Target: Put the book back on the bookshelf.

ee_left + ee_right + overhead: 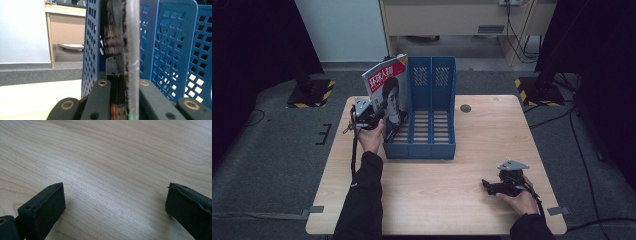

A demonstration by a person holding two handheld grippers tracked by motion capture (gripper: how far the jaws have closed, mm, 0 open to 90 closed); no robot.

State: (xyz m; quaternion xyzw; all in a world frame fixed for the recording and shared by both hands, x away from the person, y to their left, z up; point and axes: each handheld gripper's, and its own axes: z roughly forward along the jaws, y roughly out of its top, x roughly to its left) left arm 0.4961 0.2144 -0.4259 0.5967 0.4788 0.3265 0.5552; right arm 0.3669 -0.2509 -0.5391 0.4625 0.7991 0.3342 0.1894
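Observation:
A magazine [387,86] with a red-and-white cover and a portrait stands tilted in the leftmost slot of the blue file rack [432,146]. My left gripper [381,109] is shut on the magazine's near edge, at the rack's left front corner. In the left gripper view the magazine's pale page edge [131,50] runs up between the jaws of the left gripper [125,75], with blue lattice walls [172,50] on both sides. My right gripper [488,186] rests low on the table near the front right, open. The right gripper view has only bare wood between the pads of the right gripper [115,202].
The light wooden table [447,190] has a round cable hole [465,108] behind the rack. The rack's middle and right slots hold nothing. Beyond the table are a pale desk [452,20], cables and black stands with striped bases [309,95].

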